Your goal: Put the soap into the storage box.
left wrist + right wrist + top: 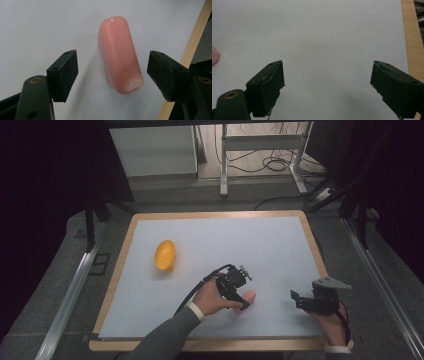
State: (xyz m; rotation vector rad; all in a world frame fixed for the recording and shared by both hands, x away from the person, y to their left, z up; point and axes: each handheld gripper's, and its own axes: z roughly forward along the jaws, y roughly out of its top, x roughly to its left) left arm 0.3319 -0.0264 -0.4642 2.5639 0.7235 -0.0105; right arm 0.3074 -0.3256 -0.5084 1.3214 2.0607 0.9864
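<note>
The table (280, 240) has a white top with a light wooden rim. Its far half and right side are bare white surface.

A yellow-orange oval thing (165, 255), shaped like a mango or a bread roll, lies toward the left edge of the table, about midway between the near and far edges, well apart from both hands.

The left hand-held gripper (239, 296) is near the middle of the near edge, held by a hand (212, 298) in a grey sleeve, with its cable trailing back toward the person. Its jaws stand wide open on either side of a pink sausage-shaped piece (120, 53) that lies flat on the white top; in the left gripper view neither jaw touches it, and gaps show on both sides.

The right hand-held gripper (298, 299) is near the near right corner, with a grey plate on top. Its jaws are spread wide, holding nothing, with only white top between them. The pink piece's end shows at the left edge of the right gripper view.
</note>
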